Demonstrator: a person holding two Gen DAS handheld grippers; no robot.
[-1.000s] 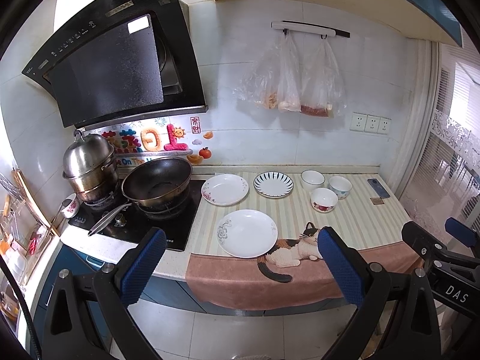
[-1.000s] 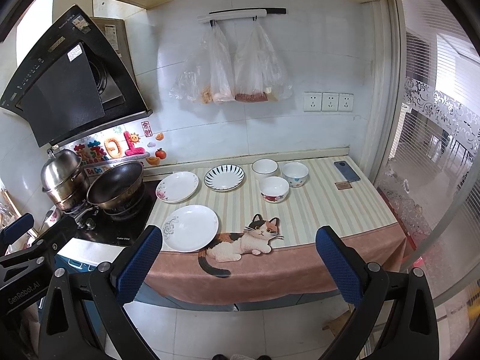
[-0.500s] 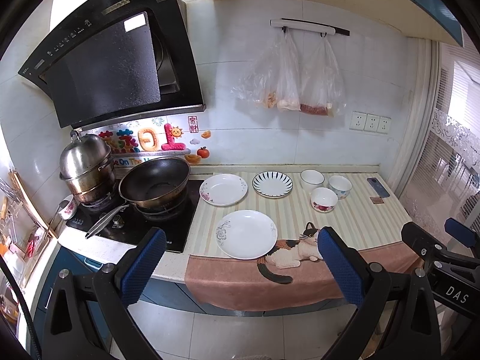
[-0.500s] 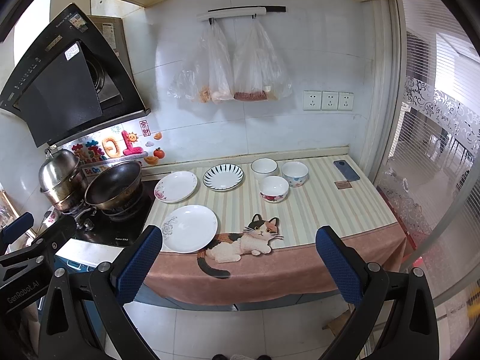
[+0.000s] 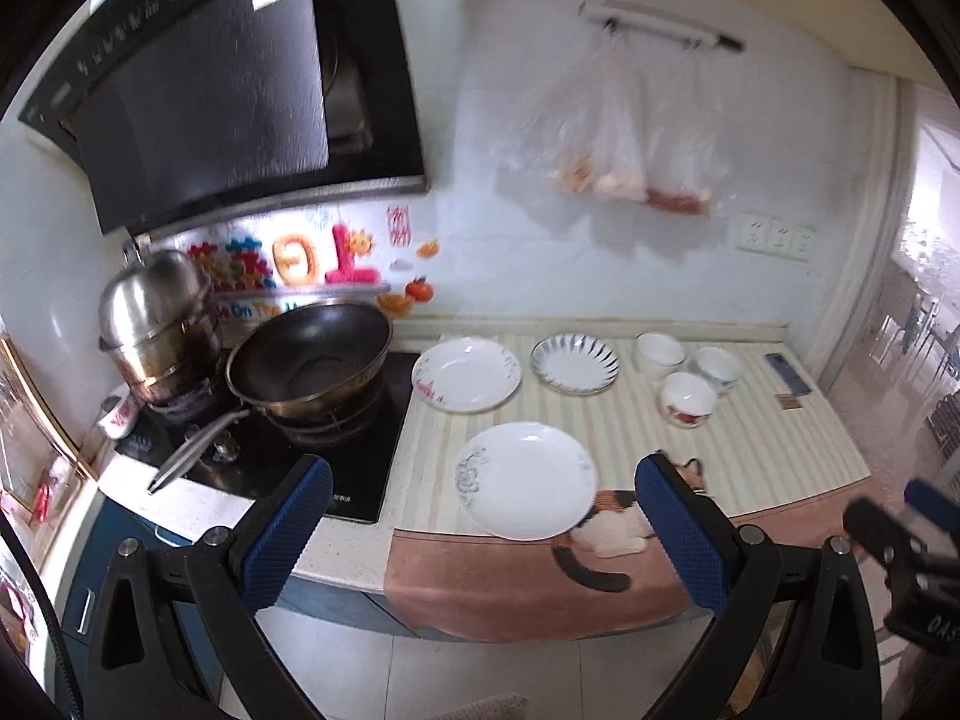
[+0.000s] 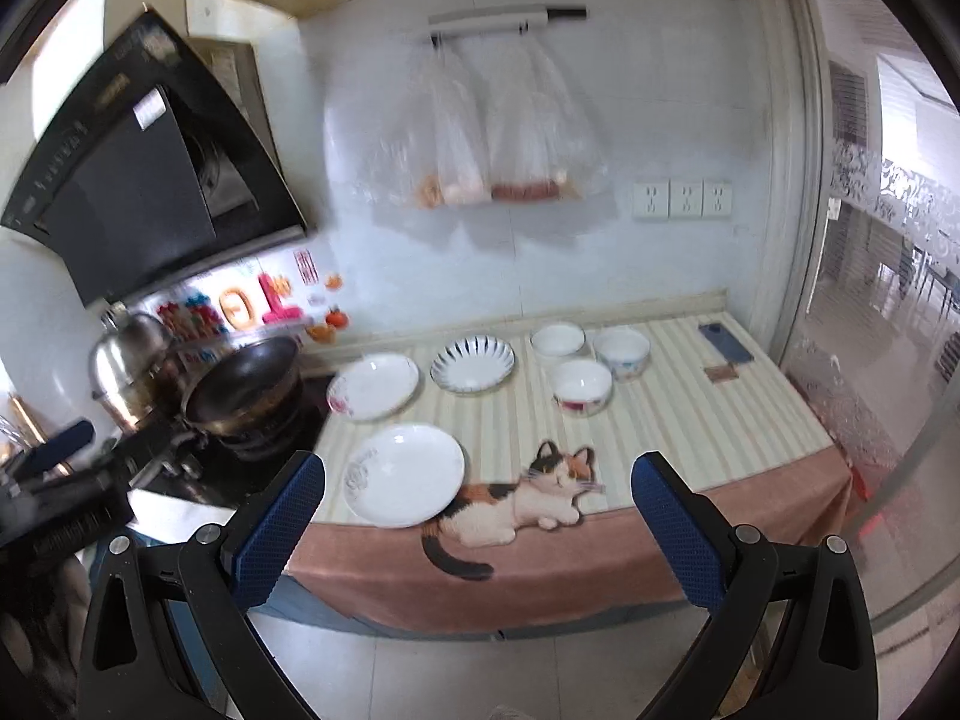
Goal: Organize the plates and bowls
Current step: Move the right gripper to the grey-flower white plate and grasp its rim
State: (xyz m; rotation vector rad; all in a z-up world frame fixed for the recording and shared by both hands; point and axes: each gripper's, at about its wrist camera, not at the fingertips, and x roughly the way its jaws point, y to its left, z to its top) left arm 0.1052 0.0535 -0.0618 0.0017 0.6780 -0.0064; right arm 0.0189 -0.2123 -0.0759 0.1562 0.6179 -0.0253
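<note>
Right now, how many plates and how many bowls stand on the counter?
Plates: 3 — near plate, floral plate, striped plate.
Bowls: 3 — back bowl, blue bowl, red bowl.
Total: 6

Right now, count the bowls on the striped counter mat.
3, clustered at the back right: a plain white bowl nearest the wall, a blue-patterned white bowl beside it, and a red-patterned white bowl in front. None looks hidden.

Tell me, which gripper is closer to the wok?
Left. The left gripper faces the counter beside the wok; the right gripper sits farther right, before the cat picture.
</note>
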